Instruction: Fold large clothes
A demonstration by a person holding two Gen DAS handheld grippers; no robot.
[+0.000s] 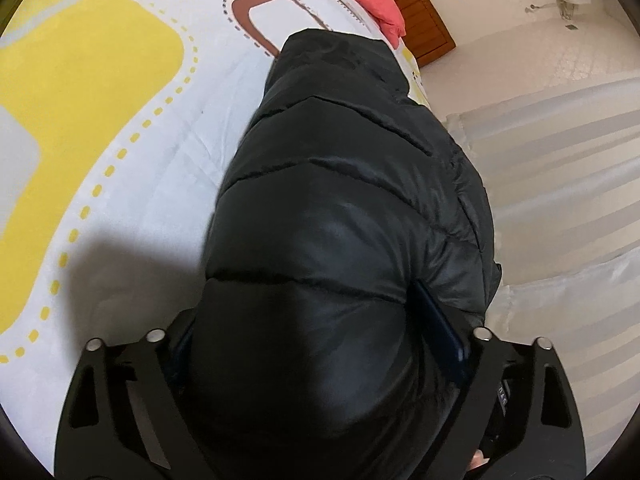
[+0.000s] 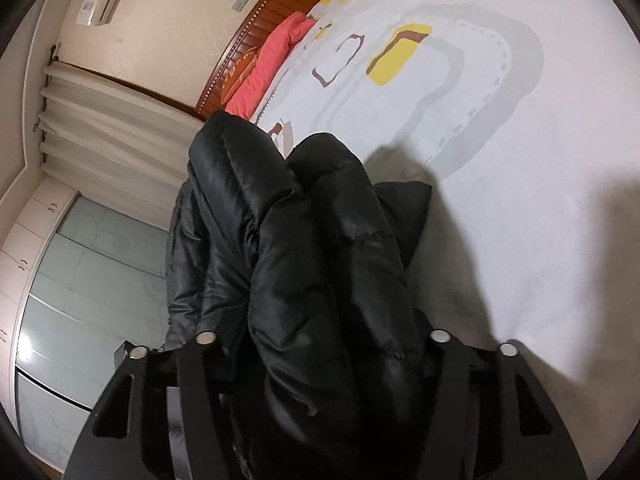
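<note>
Through my left wrist view, my left gripper is clamping a thick puffy bulge of the black down jacket between widely spread fingers, the rest running ahead of the fingertips over the patterned bed cover. Through my right wrist view, my right gripper is pinching a bunched fold of the same jacket, which is hanging beyond my fingertips at the bed's edge. I judge I am carrying out a fold; next I need to lay it flat.
</note>
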